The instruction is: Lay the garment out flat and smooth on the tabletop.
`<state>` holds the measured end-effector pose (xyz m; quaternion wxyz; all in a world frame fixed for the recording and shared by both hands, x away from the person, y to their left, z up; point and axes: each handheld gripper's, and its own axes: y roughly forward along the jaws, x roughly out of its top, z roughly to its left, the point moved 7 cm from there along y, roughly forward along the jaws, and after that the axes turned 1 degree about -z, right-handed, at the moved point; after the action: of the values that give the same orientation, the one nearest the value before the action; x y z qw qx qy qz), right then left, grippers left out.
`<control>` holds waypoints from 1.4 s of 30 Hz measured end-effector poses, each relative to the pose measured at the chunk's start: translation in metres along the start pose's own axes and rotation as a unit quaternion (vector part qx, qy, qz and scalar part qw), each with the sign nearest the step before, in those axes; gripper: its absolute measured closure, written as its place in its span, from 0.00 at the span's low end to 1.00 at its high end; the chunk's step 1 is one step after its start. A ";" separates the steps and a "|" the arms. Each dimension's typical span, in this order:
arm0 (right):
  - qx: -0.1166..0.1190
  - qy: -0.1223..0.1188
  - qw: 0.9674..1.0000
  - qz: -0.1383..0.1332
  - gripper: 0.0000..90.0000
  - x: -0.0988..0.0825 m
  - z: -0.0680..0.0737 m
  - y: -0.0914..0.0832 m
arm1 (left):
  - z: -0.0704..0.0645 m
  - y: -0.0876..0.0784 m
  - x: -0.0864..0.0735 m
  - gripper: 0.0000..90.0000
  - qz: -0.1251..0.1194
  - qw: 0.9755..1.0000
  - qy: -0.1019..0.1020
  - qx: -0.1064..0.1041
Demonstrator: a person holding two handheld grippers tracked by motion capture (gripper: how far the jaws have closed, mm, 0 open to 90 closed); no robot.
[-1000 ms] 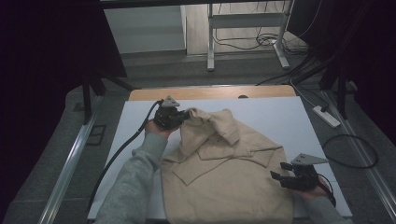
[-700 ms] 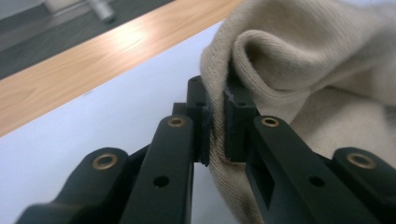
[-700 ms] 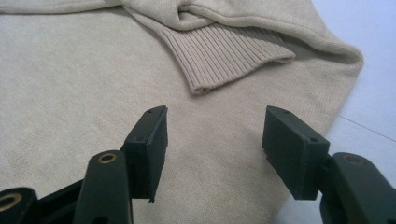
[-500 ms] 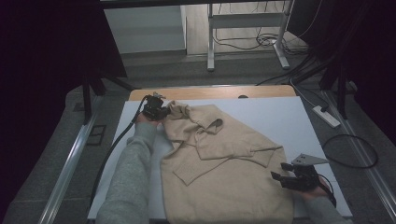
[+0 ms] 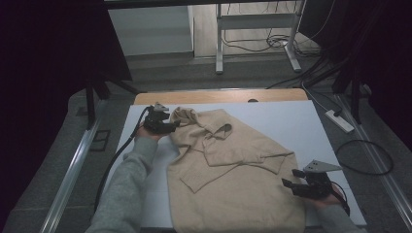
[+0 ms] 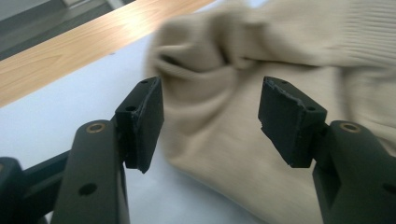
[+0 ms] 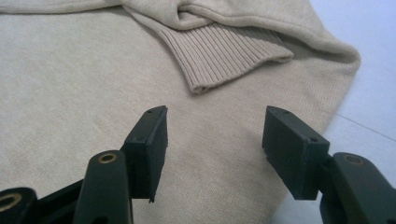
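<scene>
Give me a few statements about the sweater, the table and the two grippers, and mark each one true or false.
1. The beige sweater lies on a white table. True.
2. The left gripper is clamped on the sweater. False: its fingers have just been opening and stand apart, with the bunched knit in front of them and nothing pinched.
3. The right gripper is open beside the sweater's right edge. True.
4. A ribbed cuff lies folded over the sweater's body. True.
5. The sweater is dark blue. False: it is beige.
6. The right gripper holds the cuff. False: its fingers are apart over flat knit, short of the cuff.
</scene>
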<state>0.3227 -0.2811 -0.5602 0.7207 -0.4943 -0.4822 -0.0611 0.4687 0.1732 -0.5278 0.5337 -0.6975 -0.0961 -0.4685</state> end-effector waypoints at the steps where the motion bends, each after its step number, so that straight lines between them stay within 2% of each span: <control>1: -0.001 -0.001 1.000 -0.002 0.45 0.001 0.000 -0.001 | -0.004 -0.003 -0.001 0.44 -0.001 1.000 0.001 -0.006; 3: 0.001 -0.003 1.000 -0.004 0.45 0.001 0.001 -0.001 | -0.020 -0.011 -0.006 0.44 -0.008 0.999 0.006 -0.030; 8: 0.004 -0.005 1.000 -0.003 0.44 0.001 0.002 -0.001 | -0.054 -0.020 -0.020 0.39 -0.006 0.997 0.038 -0.066; 15: 0.007 -0.006 1.000 -0.005 0.44 0.001 0.003 -0.001 | -0.079 -0.026 -0.037 0.33 -0.006 0.994 0.044 -0.098; 18: 0.008 -0.007 1.000 -0.003 0.44 0.001 0.003 -0.001 | -0.085 -0.027 -0.047 0.32 -0.010 0.994 0.036 -0.105; 26: 0.014 -0.017 1.000 -0.008 0.44 0.002 0.007 0.000 | -0.097 -0.043 -0.074 0.31 -0.006 0.994 0.049 -0.097; 28: 0.015 -0.019 1.000 -0.010 0.44 0.003 0.008 0.000 | -0.099 -0.047 -0.079 0.30 -0.008 0.994 0.052 -0.094; 30: 0.017 -0.021 1.000 -0.011 0.43 0.003 0.009 0.000 | -0.101 -0.052 -0.083 0.30 -0.011 0.994 0.046 -0.097; 33: 0.020 -0.022 0.999 -0.014 0.43 0.006 0.011 0.001 | -0.101 -0.056 -0.087 0.30 -0.009 0.995 0.046 -0.090; 35: 0.028 -0.021 0.999 -0.020 0.43 0.010 0.015 0.002 | -0.102 -0.062 -0.091 0.30 -0.015 0.995 0.039 -0.091; 40: 0.048 -0.050 0.997 -0.025 0.43 0.031 0.035 0.013 | -0.100 -0.065 -0.096 0.30 -0.015 0.995 0.030 -0.092; 42: 0.066 -0.063 0.995 -0.031 0.43 0.043 0.046 0.021 | -0.101 -0.066 -0.097 0.30 -0.014 0.995 0.030 -0.093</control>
<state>0.3276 -0.2186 -0.5393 0.7177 -0.4335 -0.5447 -0.0198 0.3188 0.1519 -0.5589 0.4631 -0.7280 -0.0455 -0.5035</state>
